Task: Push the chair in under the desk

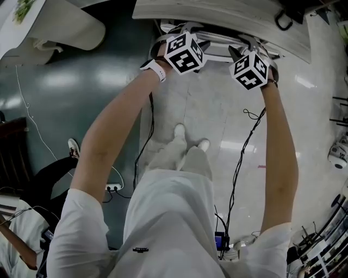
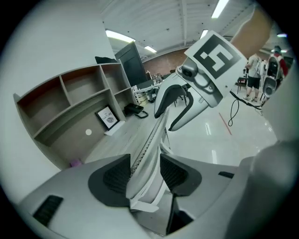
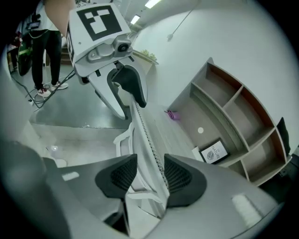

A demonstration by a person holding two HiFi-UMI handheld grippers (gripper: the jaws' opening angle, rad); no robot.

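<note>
A person stands looking down, both arms stretched toward the top of the frame. There the chair (image 1: 217,50) shows only as the white top of its backrest, close against the edge of the desk (image 1: 228,16), its seat hidden beneath. The left gripper (image 2: 145,172) and right gripper (image 3: 145,175) sit side by side on that top edge. Each has its jaws spread wide, with the thin backrest standing between the pads and apparently not squeezed. The push looks all but done, and this reads as the letting-go step. The next move calls for lifting both grippers straight back off the rim without dragging the chair out again.
</note>
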